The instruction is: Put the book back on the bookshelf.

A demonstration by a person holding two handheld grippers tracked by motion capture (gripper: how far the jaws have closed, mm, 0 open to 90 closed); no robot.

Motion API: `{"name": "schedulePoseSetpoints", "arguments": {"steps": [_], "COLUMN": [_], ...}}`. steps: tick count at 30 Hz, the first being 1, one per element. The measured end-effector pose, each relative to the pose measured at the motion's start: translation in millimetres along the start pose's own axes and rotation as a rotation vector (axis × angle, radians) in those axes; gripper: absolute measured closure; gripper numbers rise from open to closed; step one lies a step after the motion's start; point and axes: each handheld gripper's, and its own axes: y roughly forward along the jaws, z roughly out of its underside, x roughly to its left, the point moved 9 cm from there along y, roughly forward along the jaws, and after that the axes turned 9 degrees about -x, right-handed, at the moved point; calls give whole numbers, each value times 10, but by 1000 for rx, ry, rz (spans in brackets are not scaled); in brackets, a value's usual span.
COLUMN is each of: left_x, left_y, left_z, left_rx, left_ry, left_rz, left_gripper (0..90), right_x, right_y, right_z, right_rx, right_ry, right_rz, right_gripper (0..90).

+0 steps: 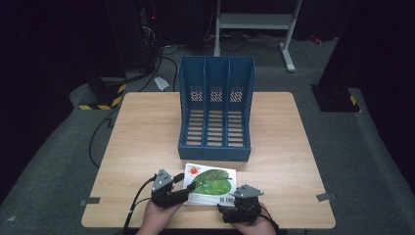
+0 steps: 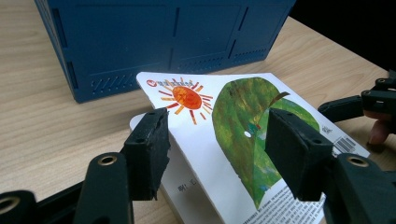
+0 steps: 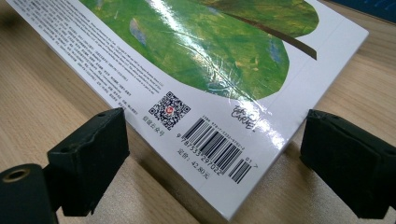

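Note:
A picture book point(image 1: 213, 181) with a green leaf and an orange sun on its white cover lies near the table's front edge, just in front of a blue file rack point(image 1: 216, 112). My left gripper point(image 1: 185, 187) is at the book's left side. In the left gripper view its jaws point(image 2: 217, 149) stand apart astride the book's point(image 2: 233, 116) raised left edge, one pad beside the edge and one over the leaf. My right gripper point(image 1: 240, 201) is at the book's near right corner. In the right gripper view it is open point(image 3: 210, 154), with the barcode corner point(image 3: 219, 149) between the jaws and a gap on each side.
The blue rack point(image 2: 154, 42) has three upright slots and stands mid-table on the wooden table point(image 1: 147, 132). Bare wood lies to the left and right of it. Off the table are cables, a yellow-black striped base point(image 1: 103, 95) and a white frame point(image 1: 254, 22).

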Motion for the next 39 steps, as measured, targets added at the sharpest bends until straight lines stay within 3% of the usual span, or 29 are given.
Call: {"name": "schedulePoseSetpoints", "arguments": {"steps": [4, 6, 8, 16, 22, 26, 29, 33, 38, 39], "left_x": [-4, -26, -33, -15, 45, 87, 62, 17, 0, 3], "left_y": [-16, -34, -40, -31, 21, 45, 81, 114, 103, 101], "left_z": [-38, -78, -96, -71, 12, 42, 53, 84, 104, 107], "left_rx": [-17, -42, -48, -32, 24, 62, 85, 114, 120, 122], "left_ry": [2, -6, 3, 1, -16, -117, -156, -158, -111, -108], "left_rz": [5, 22, 25, 28, 9, 64, 112, 161, 171, 170], "left_gripper": [400, 411, 413, 413, 368, 356, 408, 433, 489, 495], "right_x": [13, 3, 14, -15, -11, -17, -22, -32, -17, -13], "right_y": [-11, -1, 7, -28, -41, -43, -42, -82, -148, -170], "right_z": [13, 38, 42, 19, 15, 15, 16, 27, 40, 17], "right_rx": [4, 25, 32, 1, -9, -11, -2, 4, -3, -25], "right_ry": [-13, -41, -61, 4, 4, 4, 6, 33, 35, 37], "right_rz": [3, 45, 55, 19, 22, 29, 29, -3, -25, -30], "right_gripper": [77, 91, 88, 136, 156, 169, 173, 205, 257, 283]}}
